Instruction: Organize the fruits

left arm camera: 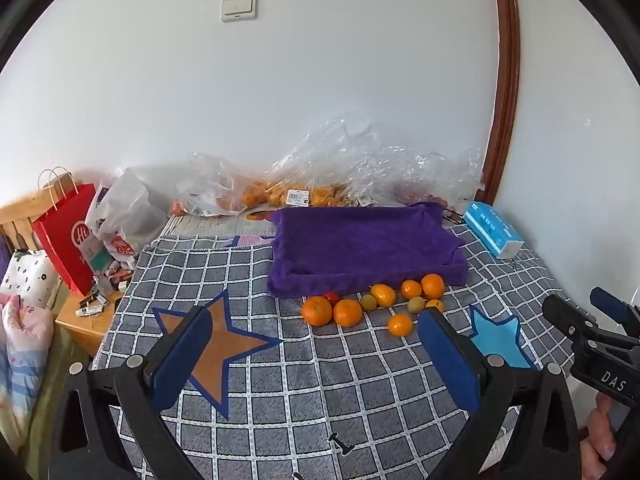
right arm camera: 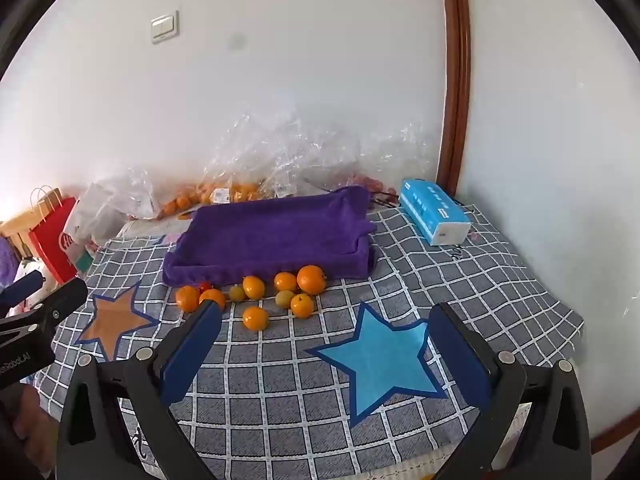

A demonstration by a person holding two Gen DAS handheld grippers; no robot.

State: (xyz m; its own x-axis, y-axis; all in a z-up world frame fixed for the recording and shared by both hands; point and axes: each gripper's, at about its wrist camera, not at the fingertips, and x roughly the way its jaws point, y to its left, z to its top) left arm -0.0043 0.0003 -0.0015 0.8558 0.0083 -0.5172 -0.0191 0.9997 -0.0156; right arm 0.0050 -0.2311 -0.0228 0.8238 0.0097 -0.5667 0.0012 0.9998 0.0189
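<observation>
Judging from how things lie, the task is taken to be at its very start: nothing has yet been sorted. A cluster of oranges (left arm camera: 317, 311) and smaller fruit is seen lying loose on the checked cloth (left arm camera: 320, 380) of the tabletop, just in front of the purple towel-lined tray (left arm camera: 360, 248), some of the fruit touching its front edge. Among them two greenish fruits (right arm camera: 237, 293) and one small red fruit (right arm camera: 205, 285) can be made out; what kinds they are cannot be told. No fruit is seen inside the tray.

Both tongs are held wide apart and nothing is gripped by either: the left tongs (left arm camera: 316, 356) hover over the cloth short of the fruit, and the right tongs (right arm camera: 324, 344) hang above the blue star patch (right arm camera: 384, 364).

A first pick is presumably called for next. The lone orange (right arm camera: 255, 318) nearest the tongs would be most easily reached, being set apart from the others, so the neighbours need not be disturbed. A gentle closing would be needed, since round fruit is apt to roll.
</observation>
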